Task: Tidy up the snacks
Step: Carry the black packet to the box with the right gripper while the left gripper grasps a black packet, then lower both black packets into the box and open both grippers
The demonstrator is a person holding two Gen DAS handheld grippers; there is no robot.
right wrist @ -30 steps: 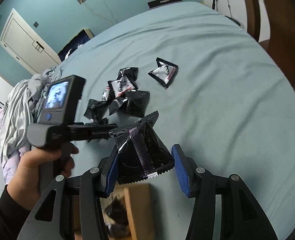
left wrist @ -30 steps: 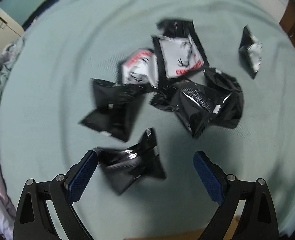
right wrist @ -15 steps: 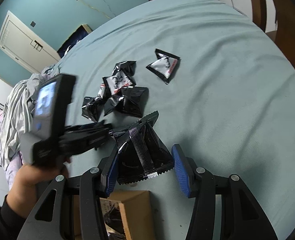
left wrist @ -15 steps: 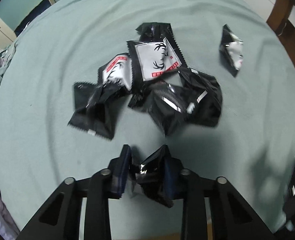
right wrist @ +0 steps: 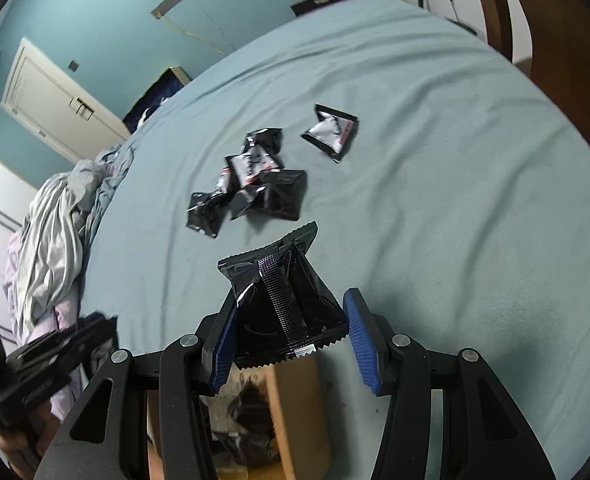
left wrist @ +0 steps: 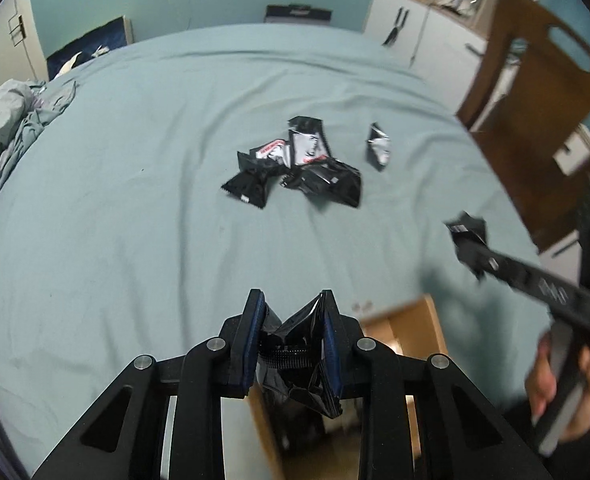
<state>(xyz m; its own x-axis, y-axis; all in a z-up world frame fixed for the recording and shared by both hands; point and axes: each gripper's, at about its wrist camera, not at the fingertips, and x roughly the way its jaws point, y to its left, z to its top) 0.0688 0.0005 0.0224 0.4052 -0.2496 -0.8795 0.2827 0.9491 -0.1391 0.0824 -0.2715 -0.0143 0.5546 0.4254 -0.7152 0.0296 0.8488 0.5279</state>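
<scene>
left gripper: fingers clenched on a crumpled black snack packet, pinched tight between the blue pads, held in the air above the open cardboard box. box sits at the near edge of the bed; dark packets show inside it in the right wrist view.

right gripper: fingers grasping a second black packet, ridged seam up, serrated edge toward the camera. left pad presses its side; the right pad touches only the packet's near corner. this one also hangs just above the box, on the bed side of it.

pile of packets lies on the bed well beyond the box, black ones overlapping, two showing white faces with red print. one lone white-faced packet rests apart, to the right of the pile and farther from the box.

in the left wrist view, a hand grips the right gripper's handle to the right of the box; blurred.

rumpled grey bedding heaped at the left edge of the bed, far left of the box. wooden chair stands off the bed's right side, beyond the box.
</scene>
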